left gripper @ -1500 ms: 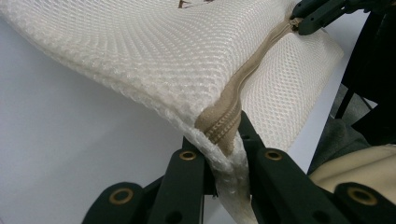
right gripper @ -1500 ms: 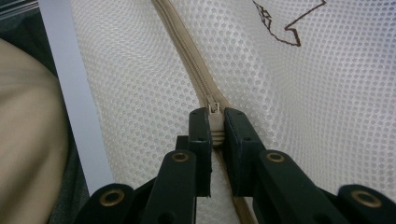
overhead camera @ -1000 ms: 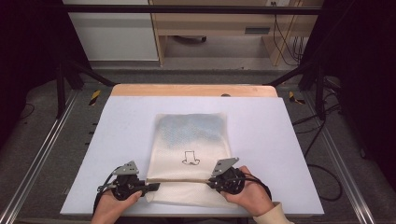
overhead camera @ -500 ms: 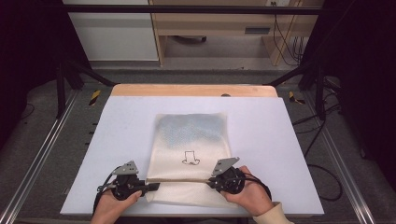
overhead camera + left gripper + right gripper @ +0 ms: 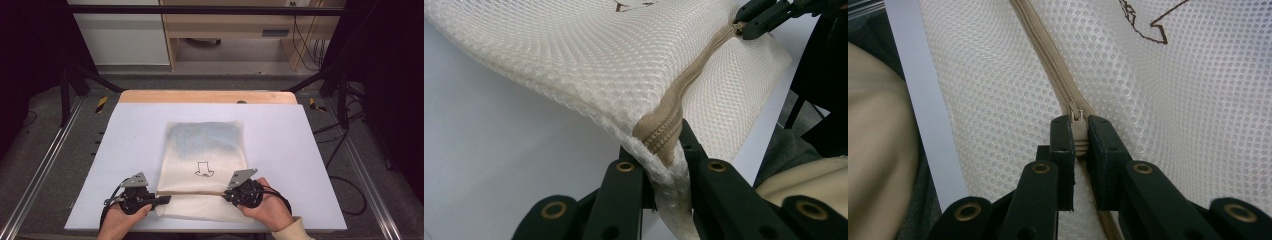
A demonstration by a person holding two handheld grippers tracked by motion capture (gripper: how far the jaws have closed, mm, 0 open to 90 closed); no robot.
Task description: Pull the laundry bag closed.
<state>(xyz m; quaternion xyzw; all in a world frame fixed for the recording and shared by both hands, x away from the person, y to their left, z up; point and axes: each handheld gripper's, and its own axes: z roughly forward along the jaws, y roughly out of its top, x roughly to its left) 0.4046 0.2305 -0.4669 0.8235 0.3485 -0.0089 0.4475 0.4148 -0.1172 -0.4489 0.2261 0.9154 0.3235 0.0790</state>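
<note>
A cream mesh bag point(image 5: 205, 145) lies flat in the middle of the white table, with something bluish showing through its far half and a small brown drawing on it. A tan zipper point(image 5: 192, 191) runs across its near end. My left gripper point(image 5: 164, 200) is shut on the bag's left edge at the zipper's end point(image 5: 663, 150) and lifts that corner slightly. My right gripper point(image 5: 226, 194) is shut on the zipper pull point(image 5: 1078, 131) near the bag's right side. That same gripper appears far off in the left gripper view point(image 5: 764, 17).
The white table top point(image 5: 300, 150) has a wooden strip point(image 5: 205, 96) along its far edge. Metal rails point(image 5: 45, 165) run down both sides. A cabinet and cables stand on the floor beyond the table.
</note>
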